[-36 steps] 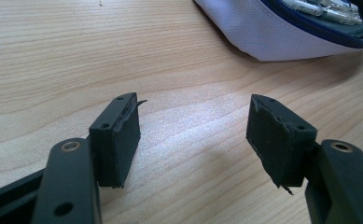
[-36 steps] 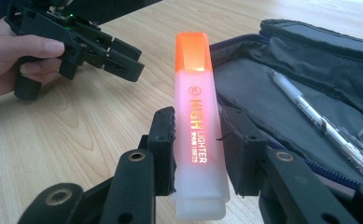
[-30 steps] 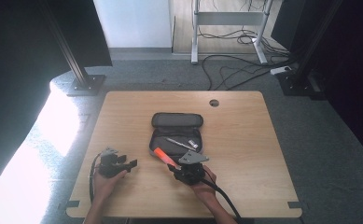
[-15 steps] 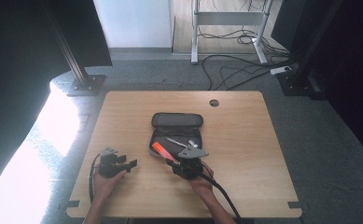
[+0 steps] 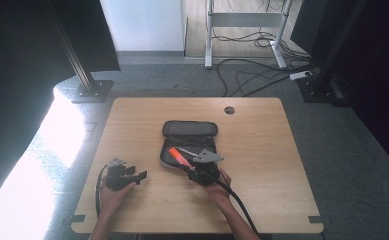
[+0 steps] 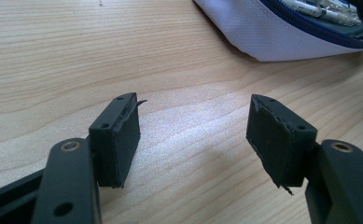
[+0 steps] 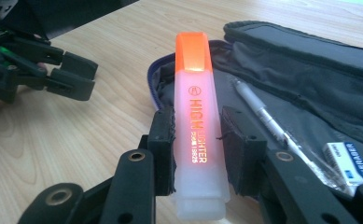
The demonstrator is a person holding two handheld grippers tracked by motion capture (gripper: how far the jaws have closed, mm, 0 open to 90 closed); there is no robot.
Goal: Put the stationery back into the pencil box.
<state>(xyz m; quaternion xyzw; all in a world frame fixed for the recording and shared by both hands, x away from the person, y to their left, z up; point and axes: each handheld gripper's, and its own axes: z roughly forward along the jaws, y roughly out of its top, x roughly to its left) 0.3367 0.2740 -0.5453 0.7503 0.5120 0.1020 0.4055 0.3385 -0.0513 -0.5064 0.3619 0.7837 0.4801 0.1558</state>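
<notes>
- Presently, right gripper (image 7: 198, 140): clamped on orange highlighter (image 7: 198, 126), pads pressed against both flanks of barrel; capped end pointing away, above near edge of open pencil case (image 7: 310, 79).
- Same right gripper (image 5: 194, 167) from high view: at front rim of pencil case (image 5: 189, 129), mid-table (image 5: 262, 150); highlighter (image 5: 178, 156) angled up-left over lower half.
- Left gripper (image 6: 193, 135): jaws spread wide, nothing between, bare wood below; resting in hand at front left of table (image 5: 124, 177).
- Case contents: silver pen (image 7: 258, 109) beside highlighter; white eraser (image 7: 349, 163), cut off at frame edge.
- Hard to make out: highlighter's lower end cropped at bottom; smaller print on barrel unreadable.
</notes>
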